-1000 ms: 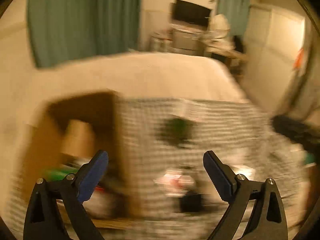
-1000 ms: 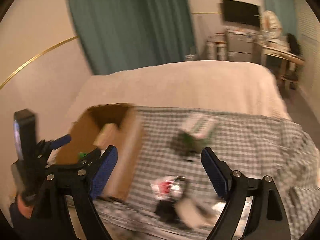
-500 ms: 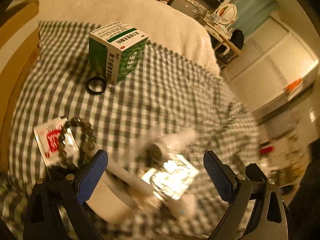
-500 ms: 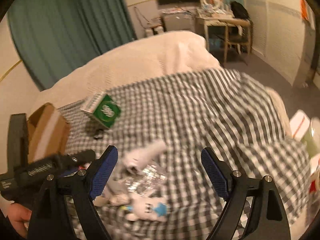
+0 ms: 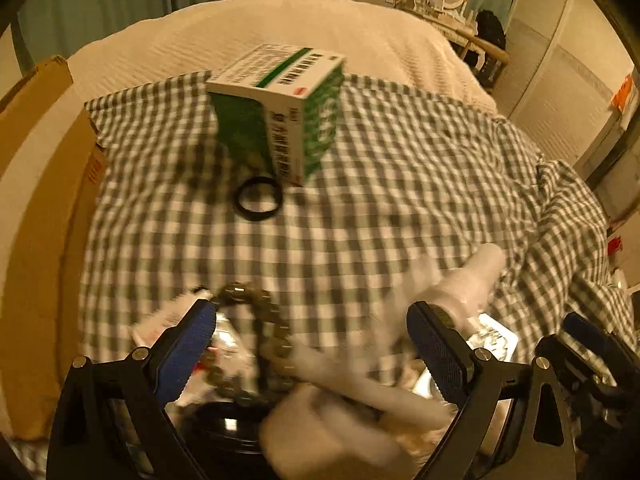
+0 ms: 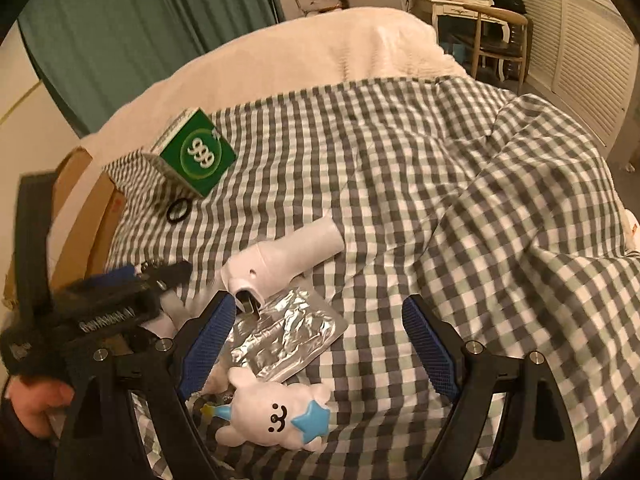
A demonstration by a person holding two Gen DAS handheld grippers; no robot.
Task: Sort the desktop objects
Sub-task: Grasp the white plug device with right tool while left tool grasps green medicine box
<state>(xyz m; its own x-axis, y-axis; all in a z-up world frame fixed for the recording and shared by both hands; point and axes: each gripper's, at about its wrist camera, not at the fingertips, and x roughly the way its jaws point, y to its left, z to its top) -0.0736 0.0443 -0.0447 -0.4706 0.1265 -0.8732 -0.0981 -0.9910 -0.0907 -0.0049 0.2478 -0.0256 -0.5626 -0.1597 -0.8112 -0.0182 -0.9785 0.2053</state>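
Loose objects lie on a grey checked cloth [image 6: 400,184]. A green and white medicine box [image 5: 284,112] [image 6: 192,156] stands at the back, with a black ring [image 5: 258,199] [image 6: 178,210] in front of it. A white bottle-shaped device [image 6: 280,260] [image 5: 476,276], a silver foil pack [image 6: 280,332], a white plush toy with a blue star [image 6: 272,412] and a bead bracelet [image 5: 260,320] lie nearer. My left gripper [image 5: 312,352] is open, low over the bracelet and blurred white items. My right gripper [image 6: 316,344] is open over the foil pack.
An open cardboard box [image 5: 44,208] [image 6: 88,216] stands at the cloth's left edge. A cream blanket [image 6: 304,52] covers the bed behind. A desk and chair [image 6: 480,28] stand at the far right. The left gripper's body [image 6: 92,312] shows at the left of the right wrist view.
Both grippers have swung from the cardboard box side toward the loose objects and dropped lower. The left gripper has come closer to the bracelet. Both stay open.
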